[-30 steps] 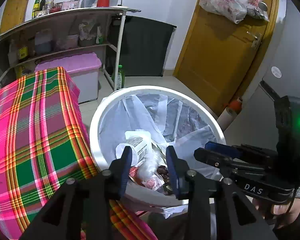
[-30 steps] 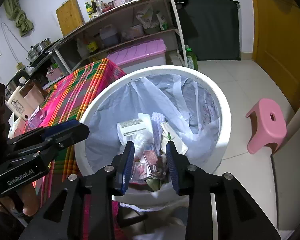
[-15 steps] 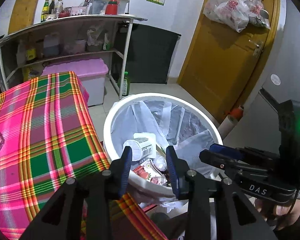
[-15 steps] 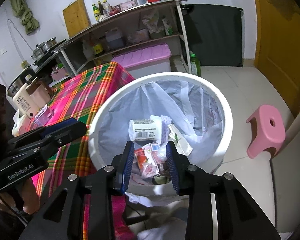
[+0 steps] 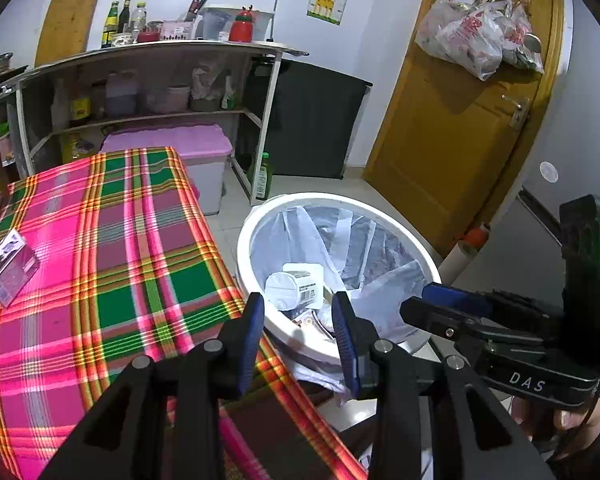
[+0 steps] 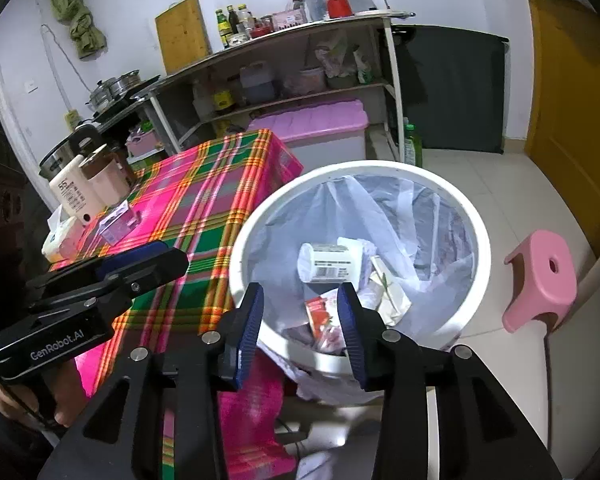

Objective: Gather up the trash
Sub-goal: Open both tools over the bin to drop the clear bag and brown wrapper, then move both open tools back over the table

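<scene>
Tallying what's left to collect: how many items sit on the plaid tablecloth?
4: purple box, white bottle, pink jug, white pack, all at its far end; others may be hidden.

We are in a lived-in home kitchen. Against the white wall a metal shelf unit (image 6: 300,60) carries sauce bottles (image 6: 230,24), a cutting board (image 6: 182,38) and steel pots (image 6: 114,86), and a rice cooker (image 6: 66,152) stands at the far corner of the plaid-clothed table (image 5: 100,260). A lined trash bin (image 6: 476,240) sits on the tiled floor by a pink stool (image 6: 540,280) and a wooden door (image 5: 460,140).
</scene>
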A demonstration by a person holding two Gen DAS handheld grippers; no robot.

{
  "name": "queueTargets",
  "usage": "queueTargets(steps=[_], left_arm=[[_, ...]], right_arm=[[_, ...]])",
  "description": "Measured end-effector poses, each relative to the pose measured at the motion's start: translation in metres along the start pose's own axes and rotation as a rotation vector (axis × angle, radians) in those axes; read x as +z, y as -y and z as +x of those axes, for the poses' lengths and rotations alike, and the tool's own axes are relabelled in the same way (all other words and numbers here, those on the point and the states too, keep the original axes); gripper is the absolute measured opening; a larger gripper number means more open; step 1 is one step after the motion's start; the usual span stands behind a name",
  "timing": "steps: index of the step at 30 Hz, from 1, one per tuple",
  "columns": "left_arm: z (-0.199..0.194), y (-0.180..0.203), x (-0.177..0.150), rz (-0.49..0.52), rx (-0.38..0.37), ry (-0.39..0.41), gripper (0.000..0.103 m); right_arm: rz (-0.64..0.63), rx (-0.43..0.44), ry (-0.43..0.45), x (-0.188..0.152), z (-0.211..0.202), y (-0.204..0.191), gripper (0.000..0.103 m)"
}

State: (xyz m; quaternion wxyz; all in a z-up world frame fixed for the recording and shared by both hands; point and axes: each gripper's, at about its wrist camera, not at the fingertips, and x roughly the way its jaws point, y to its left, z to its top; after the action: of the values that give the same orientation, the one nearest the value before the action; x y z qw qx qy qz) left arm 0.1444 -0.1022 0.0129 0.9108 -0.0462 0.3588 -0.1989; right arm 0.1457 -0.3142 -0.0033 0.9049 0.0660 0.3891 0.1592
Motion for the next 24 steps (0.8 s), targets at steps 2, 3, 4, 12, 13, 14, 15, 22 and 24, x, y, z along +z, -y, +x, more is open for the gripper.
queueTargets(steps=[2,3,4,12,13,14,15,22,24], left_arm=[[-0.004,-0.002,-0.001,-0.005,0.004,0.005,0.036],[-0.006,-0.003,-0.002,-0.008,0.006,0.008,0.036],[-0.008,-0.004,-0.003,-0.010,0.007,0.011,0.036],[-0.023,-0.014,-0.012,-0.037,0.031,0.027,0.036],[-0.025,-0.016,-0.014,-0.041,0.036,0.028,0.036],[-0.027,-0.019,-0.015,-0.045,0.040,0.030,0.036],[-0.029,-0.020,-0.017,-0.049,0.044,0.031,0.036],[-0.046,-0.036,-0.031,-0.090,0.081,0.037,0.036],[-0.052,-0.043,-0.035,-0.104,0.096,0.038,0.036]], right_arm=[[-0.009,0.005,0.003,-0.001,-0.002,-0.005,0.041],[-0.012,0.006,0.005,-0.001,-0.002,-0.007,0.042],[-0.017,0.007,0.007,-0.001,-0.003,-0.009,0.042],[-0.041,0.026,0.015,-0.005,-0.007,-0.023,0.042],[-0.045,0.030,0.014,-0.005,-0.006,-0.025,0.042],[-0.051,0.036,0.015,-0.006,-0.006,-0.028,0.042],[-0.056,0.041,0.017,-0.007,-0.007,-0.031,0.042],[-0.111,0.101,0.021,-0.016,-0.005,-0.054,0.043],[-0.119,0.118,0.010,-0.018,-0.001,-0.062,0.045]])
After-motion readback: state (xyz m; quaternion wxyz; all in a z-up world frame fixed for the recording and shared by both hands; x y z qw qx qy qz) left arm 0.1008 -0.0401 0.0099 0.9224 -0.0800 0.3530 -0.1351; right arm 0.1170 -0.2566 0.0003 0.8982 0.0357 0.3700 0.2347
